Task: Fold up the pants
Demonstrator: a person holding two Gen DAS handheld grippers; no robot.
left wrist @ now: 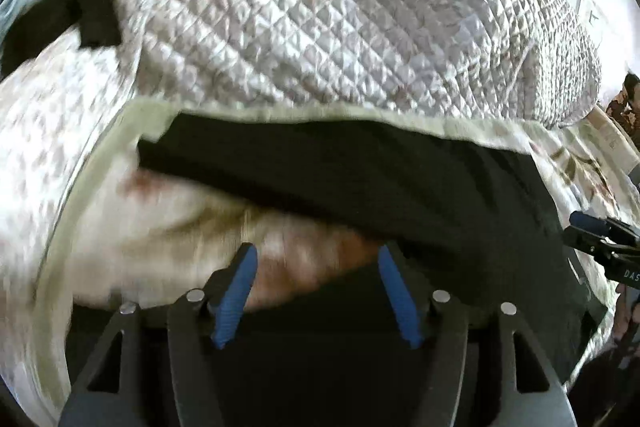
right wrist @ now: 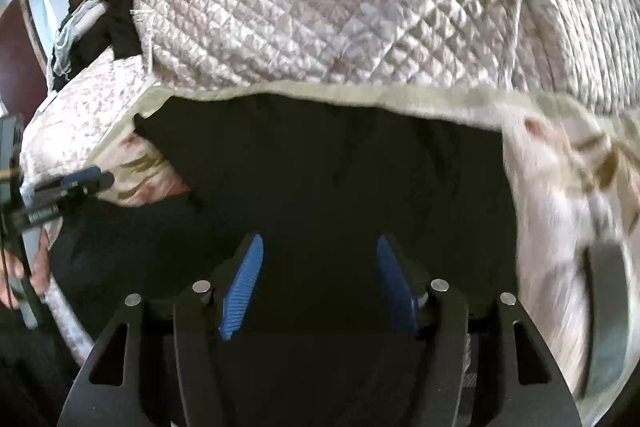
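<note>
Pants (right wrist: 320, 167): black, lying flat on the floral sheet (left wrist: 120, 235) of the bed, just ahead of both sets of fingers and below the heaped quilted blanket (left wrist: 340, 7). Judged from the lie alone, you have at least one fold down: the cloth reads as a broad dark slab with a straight far edge running along the sheet's pale hem, not as two separate legs. How many layers it holds cannot be told; the fabric is too dark to show seams or a waistband.

Your left gripper (left wrist: 316, 295) has its blue fingers (left wrist: 236, 299) standing wide, nothing between them; the pants' near-left edge lies just past the right fingertip, and bare sheet lies ahead of the left one. Your right gripper (right wrist: 320, 287) is likewise spread wide and empty, poised over the middle of the dark cloth, with pants ahead of both fingertips.

Long axis: runs crosswise to both pairs of fingers, left to right across each view. In the left wrist view it slopes down toward the right. Which end is the waist cannot be told.

Left to do, by judgement: probably a further fold across that long axis, then squaring the edges.
</note>
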